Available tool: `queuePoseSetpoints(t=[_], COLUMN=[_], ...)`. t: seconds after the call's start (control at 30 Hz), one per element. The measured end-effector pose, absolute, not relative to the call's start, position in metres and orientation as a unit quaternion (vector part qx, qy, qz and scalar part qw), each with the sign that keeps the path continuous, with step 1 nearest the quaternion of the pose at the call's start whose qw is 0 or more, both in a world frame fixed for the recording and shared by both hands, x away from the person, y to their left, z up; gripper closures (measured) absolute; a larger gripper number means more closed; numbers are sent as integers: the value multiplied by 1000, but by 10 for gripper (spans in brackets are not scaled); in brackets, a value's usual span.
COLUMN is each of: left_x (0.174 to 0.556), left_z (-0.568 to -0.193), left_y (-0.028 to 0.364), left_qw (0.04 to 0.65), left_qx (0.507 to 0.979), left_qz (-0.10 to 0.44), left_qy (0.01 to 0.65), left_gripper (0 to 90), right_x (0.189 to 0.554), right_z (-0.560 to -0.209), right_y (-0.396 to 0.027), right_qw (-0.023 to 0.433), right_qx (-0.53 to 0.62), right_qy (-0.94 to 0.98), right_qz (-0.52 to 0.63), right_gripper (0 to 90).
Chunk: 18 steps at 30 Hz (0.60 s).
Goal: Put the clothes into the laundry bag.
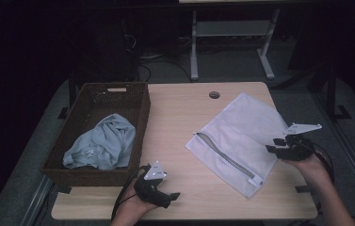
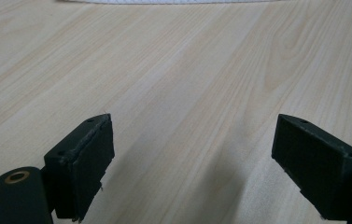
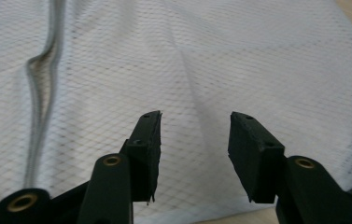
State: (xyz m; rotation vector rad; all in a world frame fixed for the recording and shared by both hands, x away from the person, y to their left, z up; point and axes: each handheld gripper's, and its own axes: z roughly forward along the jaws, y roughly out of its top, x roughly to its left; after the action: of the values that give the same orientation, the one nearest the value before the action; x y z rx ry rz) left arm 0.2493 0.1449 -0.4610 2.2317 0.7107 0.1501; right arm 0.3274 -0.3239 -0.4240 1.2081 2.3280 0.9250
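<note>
The right tongs [image 3: 194, 140] stand partly apart with nothing between the pads, hovering just over the near edge of the white mesh laundry bag [image 3: 239, 60]. In the right gripper view the mesh spreads out ahead of and beneath both jaws, and the bag's grey zipper [image 3: 40, 93] runs along its far left side, well off from the tips. From the high view the right tongs [image 1: 275, 145] sit at the bag's [image 1: 241, 136] right edge, pointing toward it, with the zipper [image 1: 227, 157] on the bag's side away from them.

The left tongs [image 2: 192, 158] are wide apart and empty, held low over bare counter [image 2: 173, 70]; a thin strip of the white bag lies far ahead of them at the top of the left gripper view. In the high view the left tongs [image 1: 174, 196] are near the counter's [image 1: 175, 108] front edge, well apart from the bag. Just beside them, on their left, stands a dark woven basket [image 1: 140, 122] holding a crumpled pale blue cloth [image 1: 103, 143].
</note>
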Motion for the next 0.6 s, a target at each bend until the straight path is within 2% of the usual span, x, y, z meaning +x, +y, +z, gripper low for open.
queuePoseSetpoints(t=[0.33,0.5,0.6], left_x=[250,250,249], left_z=[-462,-462,-462], left_y=[145,143,143], left_qw=[388,387,387], left_qx=[876,878,879], left_qz=[61,59,59], left_qy=[279,275,273], left_gripper=[123,121,121], right_x=[293,269,258], right_z=[-433,-440,-442], right_y=[-300,-289,-279], right_qw=[154,117,118], right_qx=[399,392,370], right_qy=[839,833,840], right_qz=[337,372,378], right_gripper=[442,404,385])
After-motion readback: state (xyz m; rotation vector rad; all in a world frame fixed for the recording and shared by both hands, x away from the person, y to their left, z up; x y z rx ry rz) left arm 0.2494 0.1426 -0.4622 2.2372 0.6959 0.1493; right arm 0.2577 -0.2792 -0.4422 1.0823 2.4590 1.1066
